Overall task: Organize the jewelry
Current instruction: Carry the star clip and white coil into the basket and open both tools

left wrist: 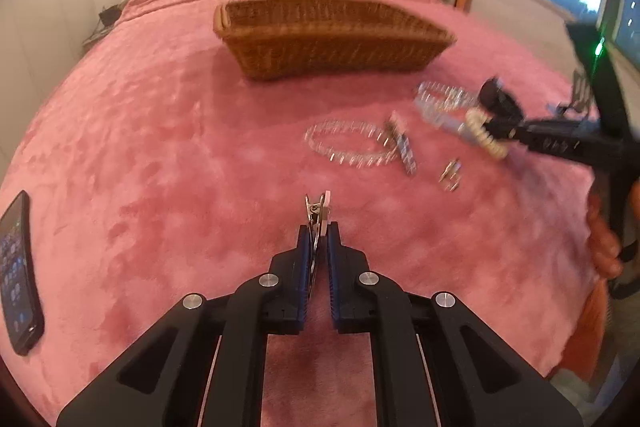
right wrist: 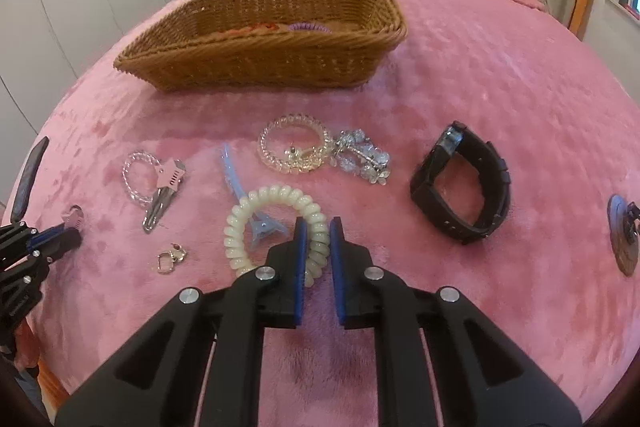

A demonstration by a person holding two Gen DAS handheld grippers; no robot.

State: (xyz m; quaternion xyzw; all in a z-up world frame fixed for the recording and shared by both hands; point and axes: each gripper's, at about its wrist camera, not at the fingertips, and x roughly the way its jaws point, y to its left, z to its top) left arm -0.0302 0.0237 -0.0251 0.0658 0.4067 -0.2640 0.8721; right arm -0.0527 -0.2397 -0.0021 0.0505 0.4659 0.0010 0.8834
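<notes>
Left gripper (left wrist: pixel 319 227): fingers narrow, pinching a small pink hair clip (left wrist: pixel 318 213) that juts forward past the tips, long axis pointing toward the wicker basket (right wrist: pixel 224 63) straight ahead across the bed (right wrist: pixel 480 75).

Right gripper (right wrist: pixel 318 227): fingers narrow, straddling the near rim of the cream spiral hair tie (right wrist: pixel 256 223); grip looks closed on it.

Basket holds a purple coil tie (right wrist: pixel 310 26) and something orange; the remaining pieces lie between basket and grippers.

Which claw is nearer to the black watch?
Right. The right claw is closed around the cream spiral hair tie, with the black watch lying just to its right. The left claw is far off across the bedspread.
</notes>
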